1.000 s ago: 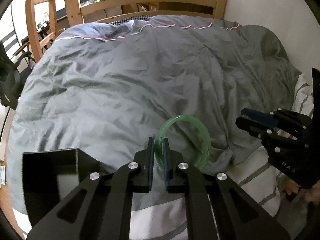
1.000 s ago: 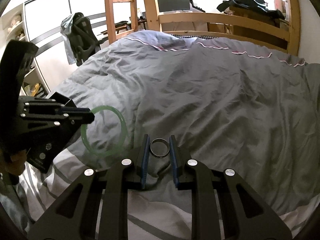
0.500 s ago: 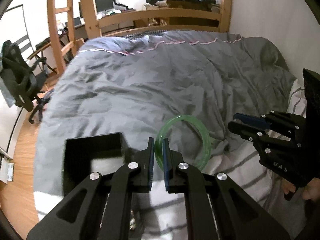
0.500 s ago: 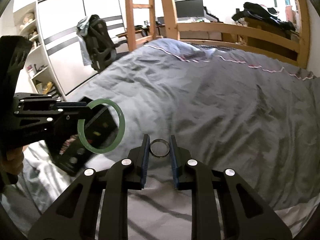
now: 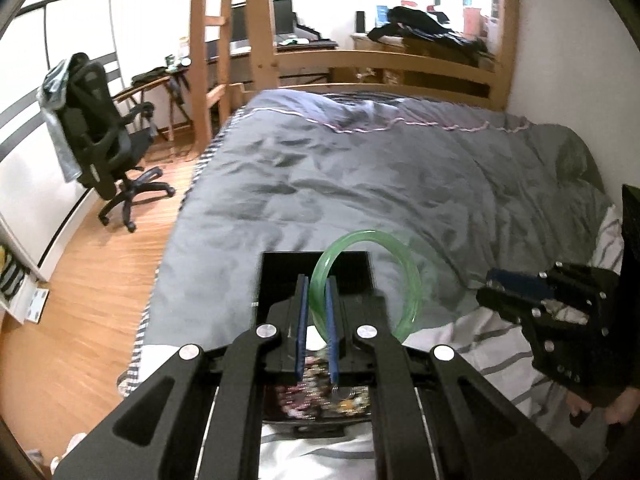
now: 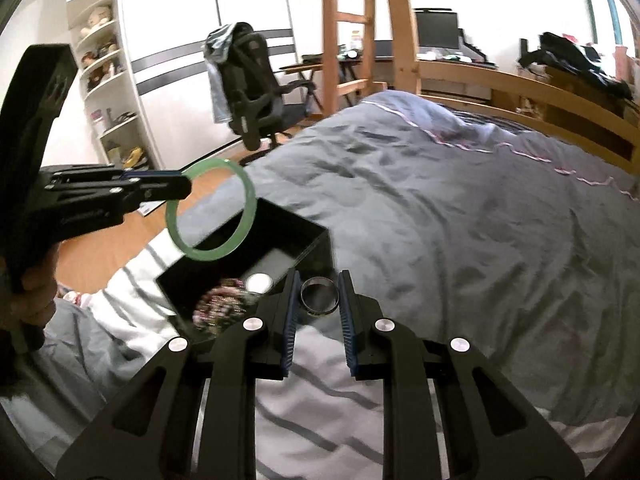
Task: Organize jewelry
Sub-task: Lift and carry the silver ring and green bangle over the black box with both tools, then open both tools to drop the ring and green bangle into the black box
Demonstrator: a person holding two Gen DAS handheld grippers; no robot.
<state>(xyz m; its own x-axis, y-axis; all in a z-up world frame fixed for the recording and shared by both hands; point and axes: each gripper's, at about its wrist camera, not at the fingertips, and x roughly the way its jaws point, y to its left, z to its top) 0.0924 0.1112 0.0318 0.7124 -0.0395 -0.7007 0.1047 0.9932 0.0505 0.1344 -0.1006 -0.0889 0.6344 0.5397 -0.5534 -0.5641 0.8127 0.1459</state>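
My left gripper is shut on a green bangle and holds it in the air above an open black jewelry box. The box lies on the bed and holds beaded jewelry. In the right wrist view the left gripper holds the bangle over the box, with beads and a pale round piece inside. My right gripper is shut on a silver ring, just right of the box. It also shows in the left wrist view.
A grey duvet covers the bed over a white striped sheet. A wooden bed frame and ladder stand behind. A black office chair is on the wooden floor to the left.
Both grippers have swung left toward the box with their jewelry. The bangle now hangs over the box, and the box's contents have come into view.
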